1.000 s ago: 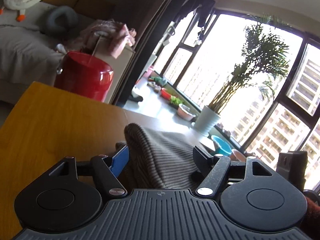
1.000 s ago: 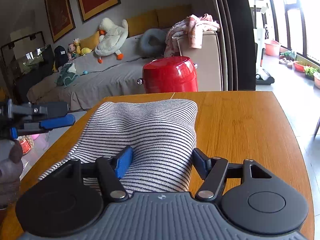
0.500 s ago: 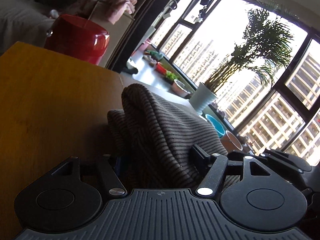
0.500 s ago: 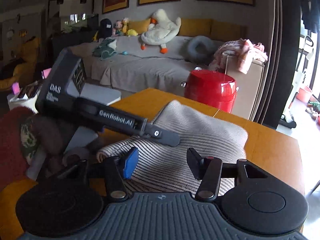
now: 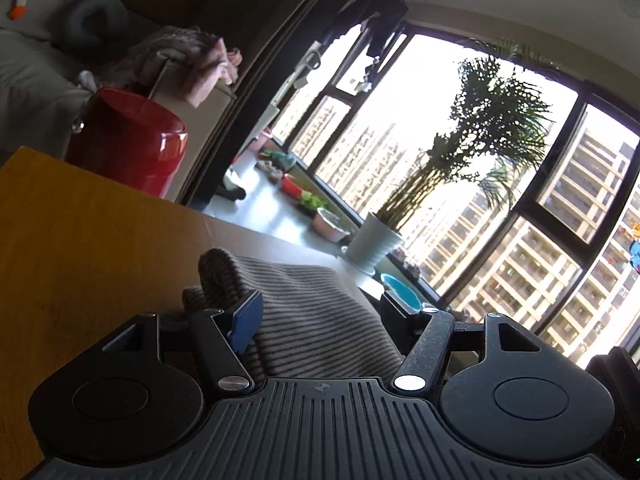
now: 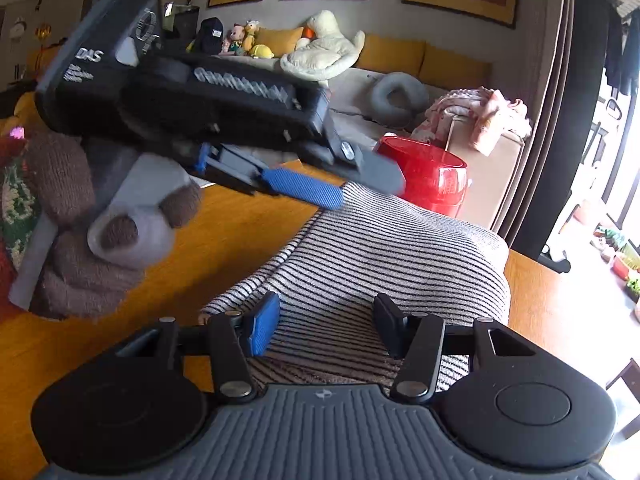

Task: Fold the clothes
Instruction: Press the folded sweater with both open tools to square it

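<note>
Item: striped top [image 6: 384,248], folded into a thick bundle, lying on the wooden desk [image 6: 224,240] toward its far edge.

Left gripper [image 5: 320,312]: jaws apart, cloth between them, pads not pressing. Right gripper [image 6: 326,322]: jaws apart over the near fold, nothing pinched. A gloved hand [image 6: 80,240] carries the left tool across the bundle.

Risk: the two grippers stand close together; they may knock, or a pad may snag a fold and drag the layers open.

Surroundings: red bin [image 6: 424,172] just beyond the far edge; sofa [image 6: 400,64] behind; potted plant [image 5: 376,240] by the window. None obstructs.
</note>
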{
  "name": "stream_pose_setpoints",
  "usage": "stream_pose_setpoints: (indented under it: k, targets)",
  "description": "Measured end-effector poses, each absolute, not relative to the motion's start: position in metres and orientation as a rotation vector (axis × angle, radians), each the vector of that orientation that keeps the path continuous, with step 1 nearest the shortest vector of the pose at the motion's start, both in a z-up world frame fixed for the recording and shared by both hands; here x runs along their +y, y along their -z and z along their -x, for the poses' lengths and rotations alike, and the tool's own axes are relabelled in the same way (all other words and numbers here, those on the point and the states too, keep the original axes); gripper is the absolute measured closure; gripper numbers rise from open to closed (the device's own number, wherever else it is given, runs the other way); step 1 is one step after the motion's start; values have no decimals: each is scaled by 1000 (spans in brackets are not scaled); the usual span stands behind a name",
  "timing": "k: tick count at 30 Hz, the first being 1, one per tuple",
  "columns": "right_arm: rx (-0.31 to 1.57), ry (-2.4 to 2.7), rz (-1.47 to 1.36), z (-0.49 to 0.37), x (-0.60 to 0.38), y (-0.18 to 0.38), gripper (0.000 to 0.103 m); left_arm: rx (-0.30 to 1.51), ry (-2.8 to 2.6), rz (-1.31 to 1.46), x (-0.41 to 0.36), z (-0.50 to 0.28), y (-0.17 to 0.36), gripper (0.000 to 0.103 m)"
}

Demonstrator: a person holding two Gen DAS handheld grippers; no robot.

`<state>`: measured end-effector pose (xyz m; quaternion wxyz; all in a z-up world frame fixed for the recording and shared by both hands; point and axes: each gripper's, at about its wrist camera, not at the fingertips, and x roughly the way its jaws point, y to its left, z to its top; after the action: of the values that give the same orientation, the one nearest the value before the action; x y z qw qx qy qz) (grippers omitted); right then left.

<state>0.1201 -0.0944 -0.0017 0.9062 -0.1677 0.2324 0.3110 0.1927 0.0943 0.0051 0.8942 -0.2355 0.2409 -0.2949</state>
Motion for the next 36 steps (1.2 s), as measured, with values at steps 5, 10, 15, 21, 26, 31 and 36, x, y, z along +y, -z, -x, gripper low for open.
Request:
stream_pose_setpoints:
  k: [5,10,15,21,26,31,36]
  targets:
    - [496,-682,327,-116,-103,-7,50,567,601,432,81,-201,13,37]
    - [514,-737,183,-121,-126,-30,50,577,590,423,82,-205,16,38]
    - [553,-729,187,-131,-121,-13,48,577,585,413,81,-204,17,38]
    - [555,-718,246,-130,-113,-5,45,576,581,421,84,-203,17,38]
    - [548,-712,263,-129,-112,-3,44,551,578,471,93,-198,12,38]
    - [543,-705,267,-129,-108,-2,41,467,646,549,105,-182,-2,37]
    - [544,-703,273,-128,-107,-4,41,502,710,542,91,-186,6,35]
